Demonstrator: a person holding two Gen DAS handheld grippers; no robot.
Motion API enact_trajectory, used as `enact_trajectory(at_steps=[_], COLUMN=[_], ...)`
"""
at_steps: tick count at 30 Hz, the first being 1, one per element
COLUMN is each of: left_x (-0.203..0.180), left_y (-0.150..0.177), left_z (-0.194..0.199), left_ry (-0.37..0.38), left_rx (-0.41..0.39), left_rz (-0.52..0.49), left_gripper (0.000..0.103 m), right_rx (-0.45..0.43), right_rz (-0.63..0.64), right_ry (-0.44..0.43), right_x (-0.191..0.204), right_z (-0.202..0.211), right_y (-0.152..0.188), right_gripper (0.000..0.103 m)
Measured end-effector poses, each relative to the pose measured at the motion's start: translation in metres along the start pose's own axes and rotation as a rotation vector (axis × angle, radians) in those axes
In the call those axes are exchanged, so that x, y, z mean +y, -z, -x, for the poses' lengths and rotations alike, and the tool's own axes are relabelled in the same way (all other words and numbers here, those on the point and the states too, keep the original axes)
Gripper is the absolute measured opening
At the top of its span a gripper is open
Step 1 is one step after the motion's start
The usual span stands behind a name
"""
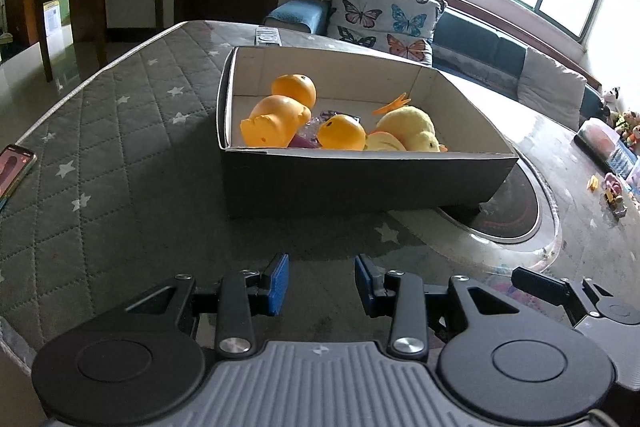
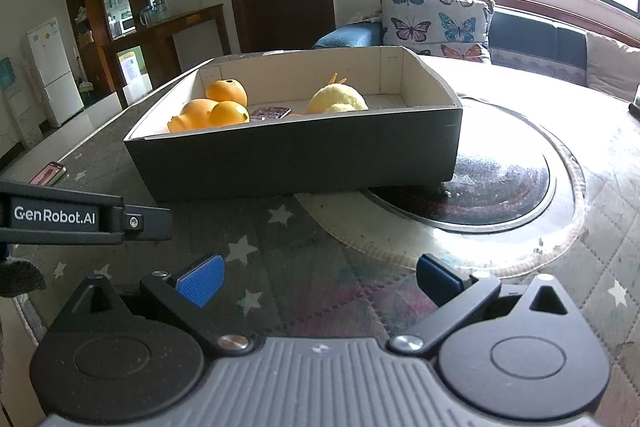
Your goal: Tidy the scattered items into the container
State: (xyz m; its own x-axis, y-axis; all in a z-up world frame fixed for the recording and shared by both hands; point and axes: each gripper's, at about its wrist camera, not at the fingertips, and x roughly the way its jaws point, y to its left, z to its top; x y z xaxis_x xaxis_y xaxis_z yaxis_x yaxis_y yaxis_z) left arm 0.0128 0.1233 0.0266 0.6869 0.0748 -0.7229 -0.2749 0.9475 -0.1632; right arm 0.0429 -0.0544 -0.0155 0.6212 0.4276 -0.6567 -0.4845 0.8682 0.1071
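Note:
A dark cardboard box [image 1: 360, 179] with a pale inside stands on the quilted table; it also shows in the right wrist view [image 2: 296, 159]. Inside lie orange rubber ducks [image 1: 276, 123], a yellow plush chick [image 1: 412, 127] and a small purple packet [image 2: 270, 113]. My left gripper [image 1: 322, 283] is open and empty, low over the table in front of the box. My right gripper [image 2: 320, 279] is open wide and empty, also in front of the box. The left gripper's side [image 2: 80, 217] shows at the left of the right wrist view.
A phone [image 1: 14, 171] lies at the table's left edge. A round glass inset [image 2: 500, 179] sits partly under the box's right end. Small toys and a plastic container [image 1: 608, 155] lie at the far right. A remote [image 1: 267, 37] lies behind the box. A sofa with butterfly cushions stands beyond.

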Motion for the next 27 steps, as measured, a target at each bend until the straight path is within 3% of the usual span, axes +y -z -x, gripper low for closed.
enact_trajectory(at_steps=[27], left_x=[-0.002], left_y=[0.001], left_z=[-0.012], left_ry=[-0.037], left_rx=[0.012], left_rz=[-0.023], left_gripper=[0.038], right_rx=[0.029], right_rz=[0.006], right_ry=[-0.020], right_x=[0.001], right_z=[-0.013], right_y=[0.000], right_gripper=[0.103])
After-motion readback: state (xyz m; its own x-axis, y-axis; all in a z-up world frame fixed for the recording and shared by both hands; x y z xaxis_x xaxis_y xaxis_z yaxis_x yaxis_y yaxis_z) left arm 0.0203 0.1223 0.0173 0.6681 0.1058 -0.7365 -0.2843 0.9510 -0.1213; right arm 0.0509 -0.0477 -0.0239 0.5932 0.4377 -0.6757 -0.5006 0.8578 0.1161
